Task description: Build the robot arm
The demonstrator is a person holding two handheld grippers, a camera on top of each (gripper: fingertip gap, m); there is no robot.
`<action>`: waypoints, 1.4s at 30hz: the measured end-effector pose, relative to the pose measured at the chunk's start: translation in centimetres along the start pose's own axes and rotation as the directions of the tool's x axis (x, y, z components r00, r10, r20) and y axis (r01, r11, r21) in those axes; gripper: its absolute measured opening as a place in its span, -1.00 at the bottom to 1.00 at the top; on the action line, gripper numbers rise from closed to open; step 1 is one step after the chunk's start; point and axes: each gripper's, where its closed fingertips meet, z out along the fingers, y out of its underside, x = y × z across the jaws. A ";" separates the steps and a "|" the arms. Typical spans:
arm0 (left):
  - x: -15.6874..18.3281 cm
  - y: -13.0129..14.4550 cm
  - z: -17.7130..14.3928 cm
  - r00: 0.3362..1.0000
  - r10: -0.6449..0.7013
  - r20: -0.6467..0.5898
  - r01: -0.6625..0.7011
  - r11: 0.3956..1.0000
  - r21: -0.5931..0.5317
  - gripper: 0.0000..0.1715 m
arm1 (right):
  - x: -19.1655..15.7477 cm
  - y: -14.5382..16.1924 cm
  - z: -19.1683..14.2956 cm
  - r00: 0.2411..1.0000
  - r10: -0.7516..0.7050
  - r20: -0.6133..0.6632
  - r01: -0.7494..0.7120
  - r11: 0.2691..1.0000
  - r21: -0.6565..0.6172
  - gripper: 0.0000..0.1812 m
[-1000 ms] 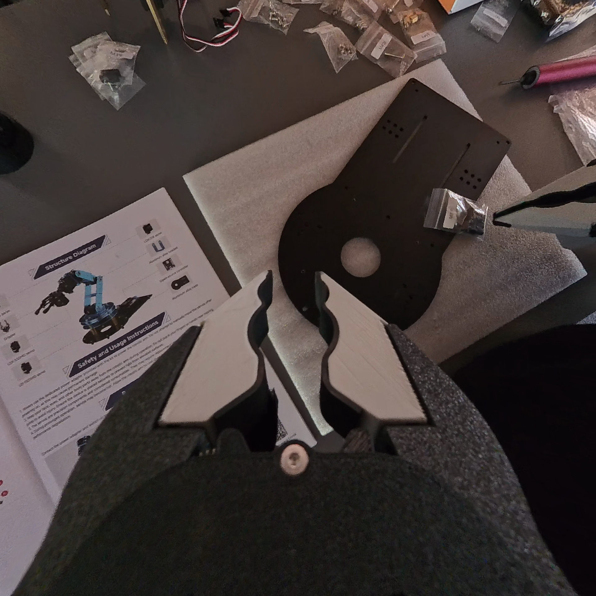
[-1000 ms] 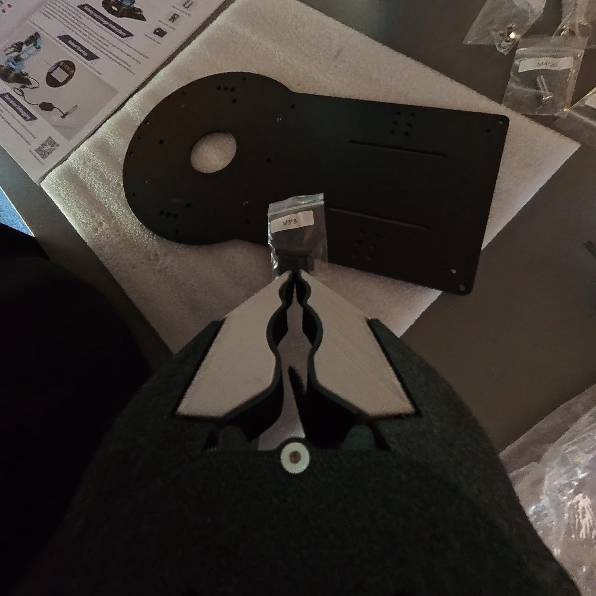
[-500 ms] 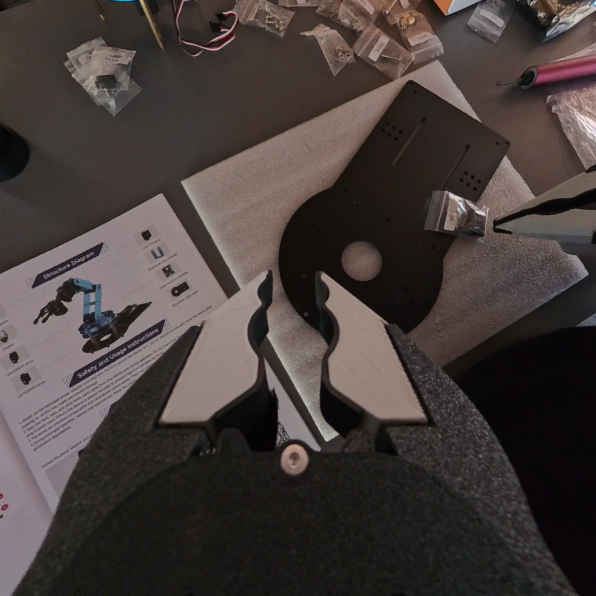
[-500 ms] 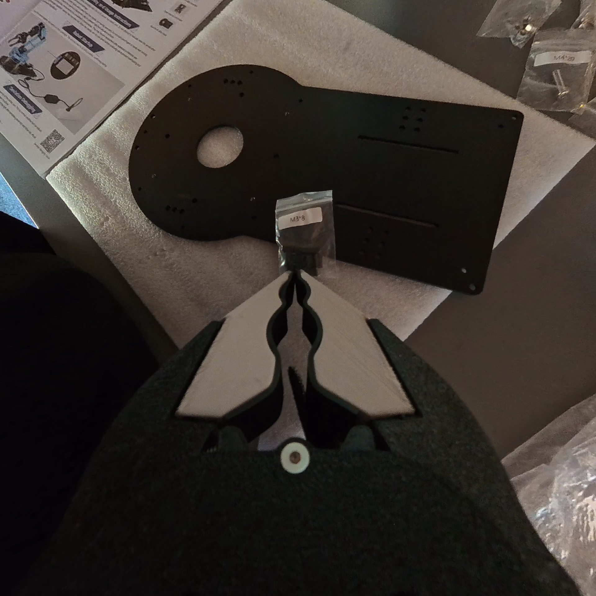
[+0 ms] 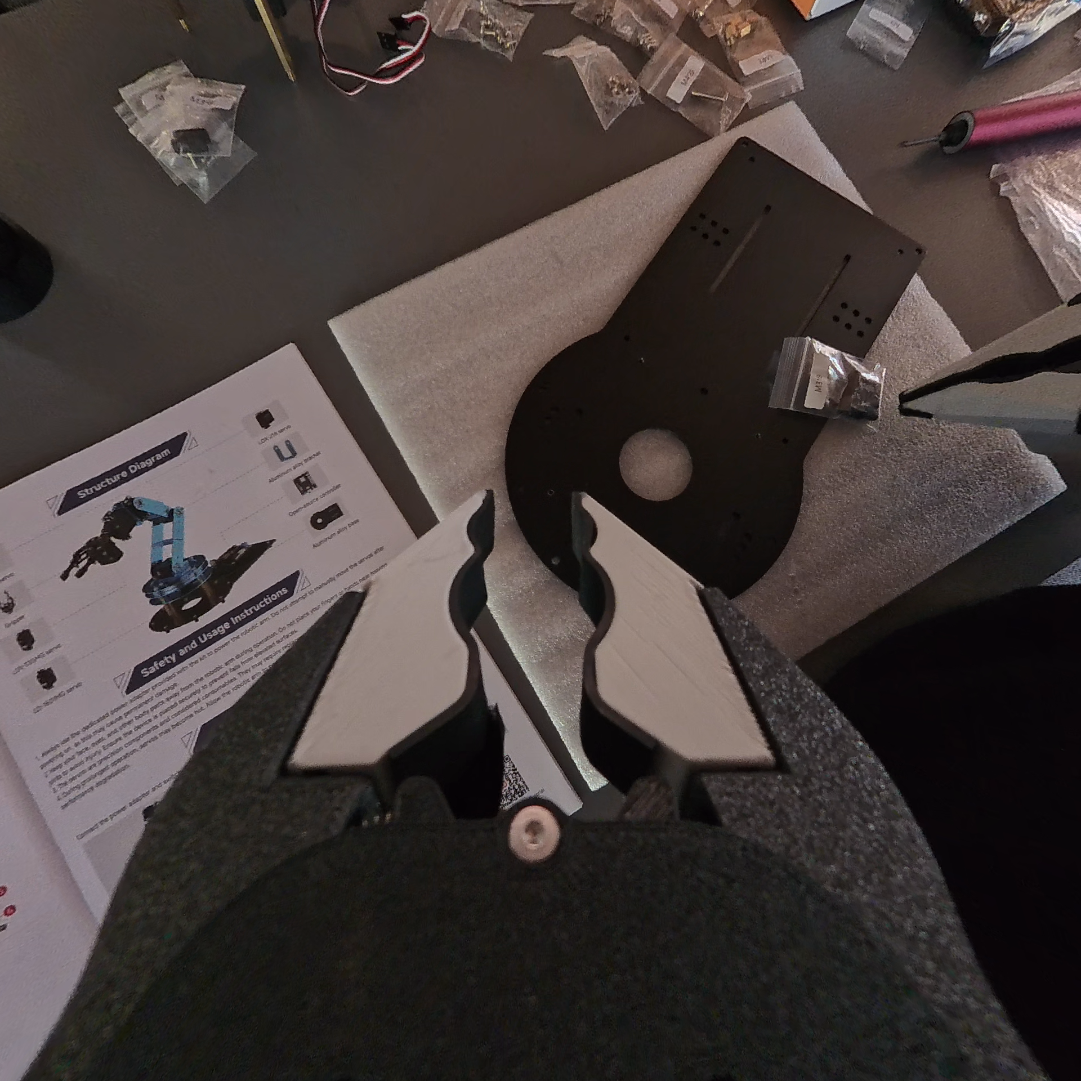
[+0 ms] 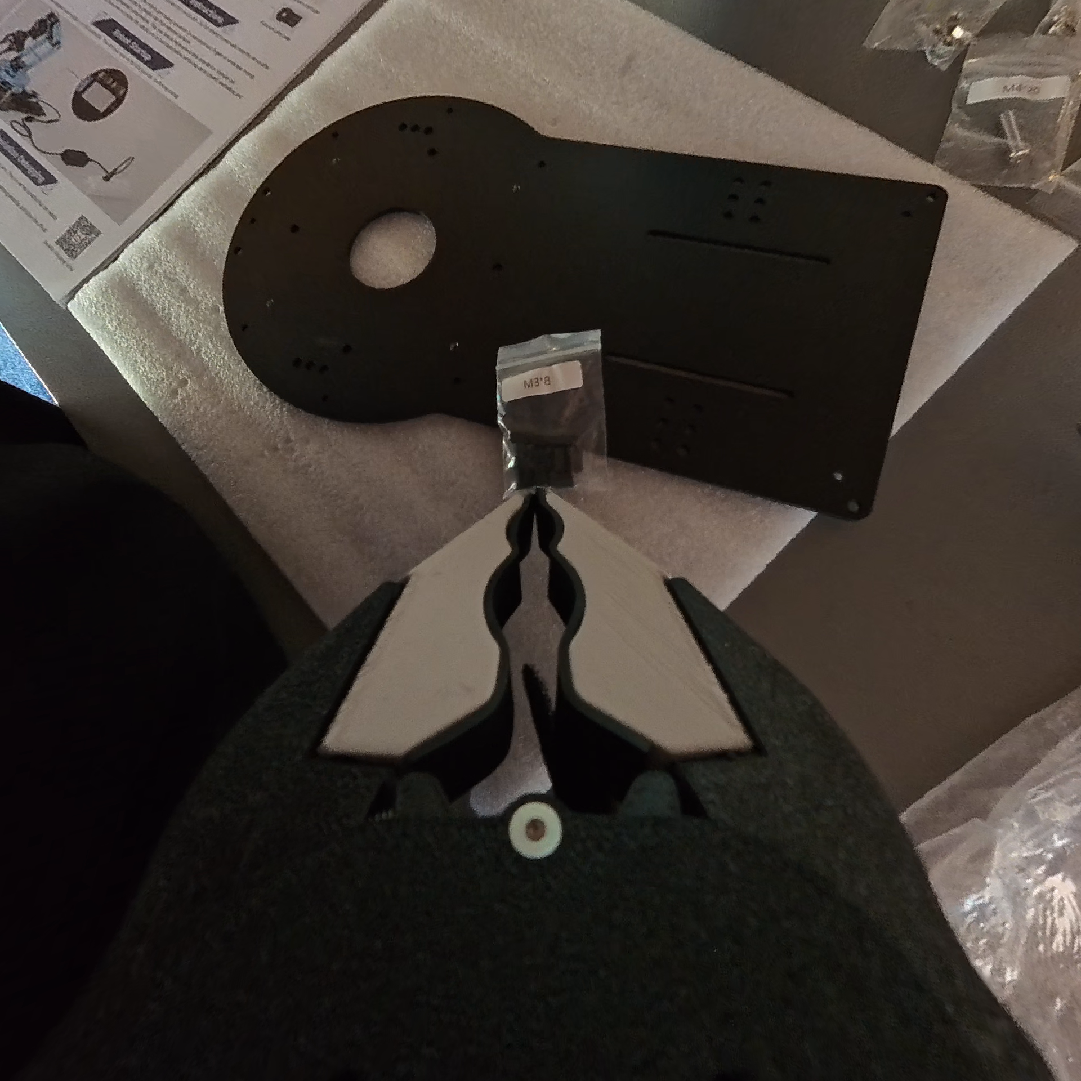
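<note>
A white foam sheet (image 5: 468, 362) is lying on the dark tabletop (image 5: 292, 234), and a black drilled plate (image 5: 672, 409) with a round hole is resting on it. A printed leaflet (image 5: 175, 556) is lying just beside the foam. Farther off, small clear bags of hardware (image 5: 690, 82) are being seen scattered, with a red, white and black cable (image 5: 374, 64) near them. A pink-handled tool (image 5: 1018, 120), possibly a screwdriver, is lying beyond the plate's far corner. A crinkled plastic wrapper (image 6: 1006, 866) is lying apart.
</note>
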 end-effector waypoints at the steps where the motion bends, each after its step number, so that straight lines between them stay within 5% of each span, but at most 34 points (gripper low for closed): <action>1: 0.0 0.0 0.0 1.000 0.000 -0.001 0.000 1.000 -0.001 -0.70 | -0.1 0.0 0.0 1.000 -0.002 0.001 0.002 1.000 -0.002 -1.00; 10: 0.0 0.2 -0.1 1.000 -0.002 -0.001 0.002 1.000 -0.001 -0.70 | 0.4 0.0 -0.1 1.000 0.001 -0.023 -0.001 1.000 0.009 -0.97; 14: 0.0 -0.2 -0.1 1.000 -0.007 0.000 0.007 1.000 0.014 -0.70 | 0.7 -1.4 0.3 1.000 0.001 -0.006 0.000 0.999 0.054 -0.44; 21: 3.9 -1.2 1.9 0.981 -0.013 -0.192 0.018 1.000 0.023 -0.70 | 0.5 -1.8 2.6 0.994 -0.106 0.017 0.107 0.993 -0.051 -0.66; 23: 6.8 -1.4 2.9 0.934 -0.054 -0.353 0.060 0.998 0.006 -0.70 | 0.4 -1.8 2.3 0.991 -0.132 0.021 0.133 0.990 -0.054 -0.75; 26: 11.5 -2.1 3.2 0.742 -0.206 -0.638 0.216 0.974 -0.064 -0.69 | 0.2 -3.1 0.9 0.995 -0.095 0.028 0.094 0.994 0.064 -0.79; 28: 13.1 -3.3 3.6 0.646 -0.233 -0.727 0.294 0.955 -0.045 -0.68 | -0.8 -5.0 -1.2 0.994 -0.059 0.089 0.040 0.977 0.209 -0.99; 31: 14.7 -5.8 2.9 0.471 -0.279 -0.837 0.444 0.895 -0.049 -0.68 | -1.9 -8.2 -4.7 0.991 -0.057 0.117 0.006 0.919 0.395 -0.99; 32: 14.9 -6.2 3.1 0.456 -0.288 -0.842 0.460 0.886 -0.054 -0.67 | -1.7 -8.5 -5.2 0.995 -0.064 0.081 0.025 0.913 0.408 -0.99; 36: 14.1 -6.5 3.3 0.584 -0.192 -0.789 0.407 0.910 0.080 -0.64 | -0.3 -7.5 -5.4 0.998 -0.054 -0.018 0.057 0.929 0.367 -1.00; 42: 17.2 -7.0 1.0 0.471 -0.027 -0.882 0.333 0.931 0.149 -0.73 | -1.9 -9.8 -8.6 0.921 0.163 0.355 -0.350 0.747 0.565 -1.00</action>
